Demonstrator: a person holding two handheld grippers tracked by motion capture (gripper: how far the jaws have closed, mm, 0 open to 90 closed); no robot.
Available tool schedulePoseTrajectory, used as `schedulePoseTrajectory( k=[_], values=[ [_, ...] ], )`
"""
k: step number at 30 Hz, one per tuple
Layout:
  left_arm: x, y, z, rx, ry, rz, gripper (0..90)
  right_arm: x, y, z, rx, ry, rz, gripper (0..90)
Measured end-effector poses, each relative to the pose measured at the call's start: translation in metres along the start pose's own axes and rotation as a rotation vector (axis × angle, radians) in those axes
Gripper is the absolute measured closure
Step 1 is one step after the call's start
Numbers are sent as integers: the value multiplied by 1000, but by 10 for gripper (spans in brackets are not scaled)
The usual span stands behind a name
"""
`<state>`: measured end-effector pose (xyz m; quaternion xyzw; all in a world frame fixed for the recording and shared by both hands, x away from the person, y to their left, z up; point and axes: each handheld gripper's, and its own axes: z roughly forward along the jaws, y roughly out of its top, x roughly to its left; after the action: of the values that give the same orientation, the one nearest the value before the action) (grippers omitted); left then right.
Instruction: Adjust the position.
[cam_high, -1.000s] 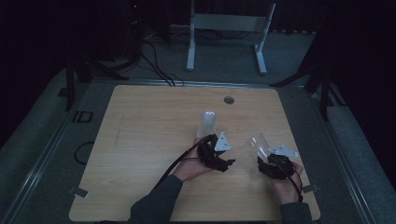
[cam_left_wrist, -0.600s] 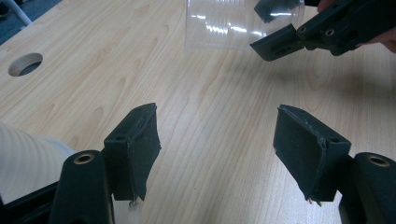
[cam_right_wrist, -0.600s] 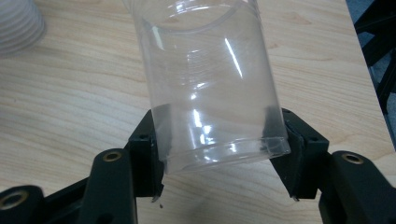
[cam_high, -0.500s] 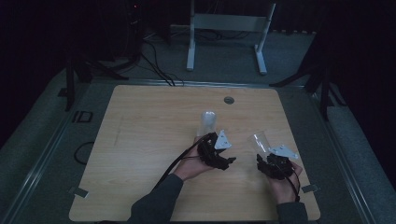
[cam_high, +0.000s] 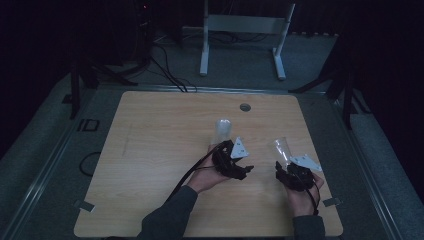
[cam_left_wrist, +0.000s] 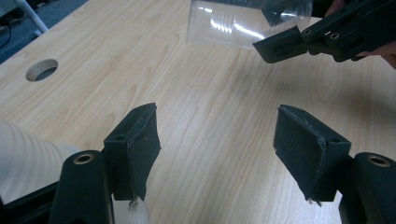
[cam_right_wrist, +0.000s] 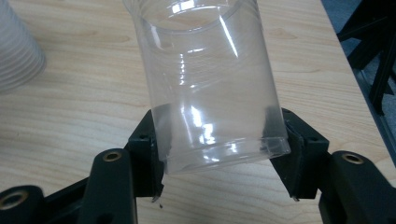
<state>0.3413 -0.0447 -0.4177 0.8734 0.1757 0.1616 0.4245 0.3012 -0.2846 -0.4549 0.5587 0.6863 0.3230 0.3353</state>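
A clear plastic cup (cam_right_wrist: 210, 84) lies tilted between my right gripper's (cam_right_wrist: 217, 140) jaws, which are shut on its base end; its open mouth points away. In the high view this cup (cam_high: 282, 149) sticks up and back from the right gripper (cam_high: 286, 164) near the table's right side. A stack of clear cups (cam_high: 222, 131) stands upside down mid-table. My left gripper (cam_high: 246, 170) sits just in front of that stack, open. In the left gripper view nothing lies between the open left gripper's (cam_left_wrist: 215, 135) jaws; the held cup (cam_left_wrist: 243, 23) shows beyond, and the stack (cam_left_wrist: 28, 158) is at the lower left.
The wooden table (cam_high: 150, 150) has a round cable hole (cam_high: 245, 107) near its far edge. A metal stand (cam_high: 245, 35) rises behind the table on the floor. A cable (cam_high: 192, 172) trails from the left gripper along the forearm.
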Motion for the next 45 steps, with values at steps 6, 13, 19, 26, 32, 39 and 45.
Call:
schedulePoseTrajectory(
  k=[6,13,19,26,32,39,45],
  values=[
    [1,4,0,-7,8,-7,307,-1,0,-3,-33,-14,14,422],
    [1,9,2,-14,9,-18,307,-3,1,-7,-77,-39,35,422],
    [1,12,4,-23,0,-41,307,-3,3,-10,-101,-57,41,422],
    [1,19,4,-28,9,-37,307,-6,4,-12,-123,-66,59,422],
    [1,26,4,-33,31,-51,308,-5,4,-15,-147,-75,65,422],
    [2,33,5,-39,32,-72,308,-2,3,-17,-177,-83,61,422],
    [1,39,8,-38,28,-78,308,-2,4,-20,-198,-93,66,422]
  ],
)
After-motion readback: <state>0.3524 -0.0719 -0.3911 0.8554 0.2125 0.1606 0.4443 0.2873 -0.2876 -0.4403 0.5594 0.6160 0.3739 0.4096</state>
